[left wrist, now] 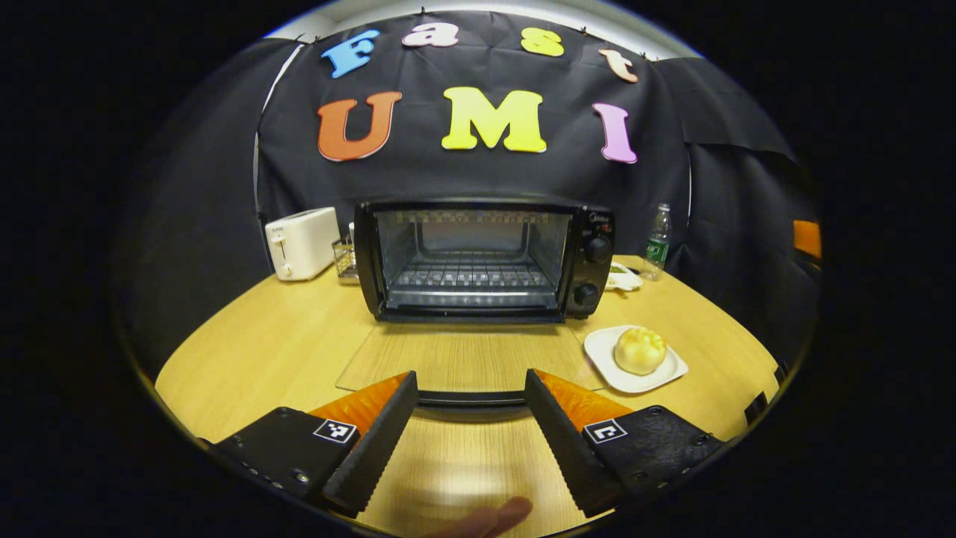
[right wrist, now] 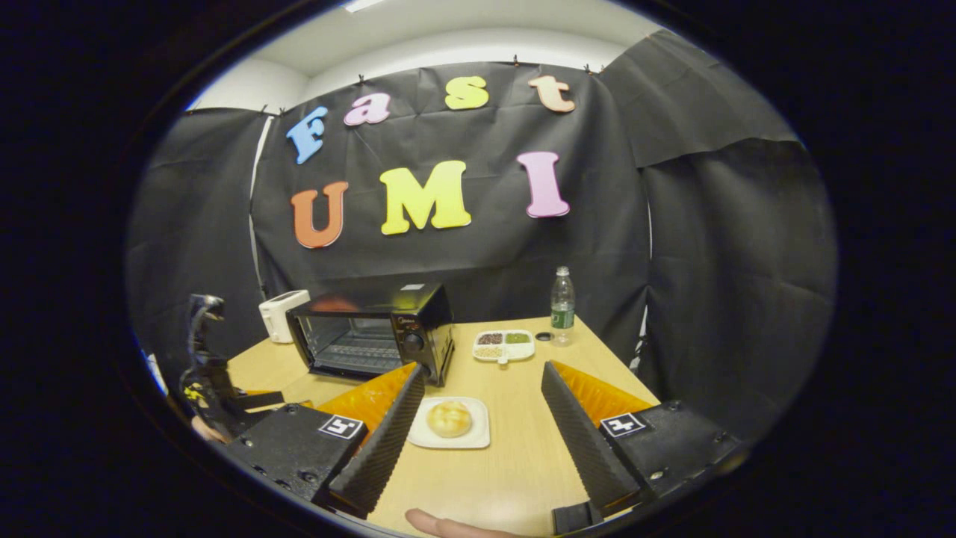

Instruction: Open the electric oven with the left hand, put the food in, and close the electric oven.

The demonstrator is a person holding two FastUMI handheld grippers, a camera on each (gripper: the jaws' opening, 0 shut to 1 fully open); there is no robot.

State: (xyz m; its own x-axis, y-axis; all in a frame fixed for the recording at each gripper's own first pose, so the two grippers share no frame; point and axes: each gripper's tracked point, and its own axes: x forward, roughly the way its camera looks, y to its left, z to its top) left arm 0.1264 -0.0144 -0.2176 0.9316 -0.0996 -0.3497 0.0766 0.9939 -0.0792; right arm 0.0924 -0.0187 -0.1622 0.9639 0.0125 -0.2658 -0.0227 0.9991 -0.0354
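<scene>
The black electric oven (left wrist: 478, 258) stands open at the back of the wooden table, with an empty wire rack inside. Its glass door (left wrist: 448, 355) lies flat toward me, and the dark handle (left wrist: 470, 398) is at the near edge. My left gripper (left wrist: 470, 377) is open just above that handle, one finger on each side and nothing held. A round bun (left wrist: 639, 350) sits on a white plate (left wrist: 597, 351) to the right of the door. In the right gripper view, the bun (right wrist: 448, 418) lies ahead between the fingers of my open, empty right gripper (right wrist: 483, 370), and the oven (right wrist: 373, 329) is to the left.
A white toaster (left wrist: 301, 243) and a small wire holder (left wrist: 345, 258) stand left of the oven. A water bottle (right wrist: 562, 306) and a sectioned dish (right wrist: 504, 345) are at the back right. The table's edges curve close on both sides. A fingertip (left wrist: 493, 517) shows at the bottom.
</scene>
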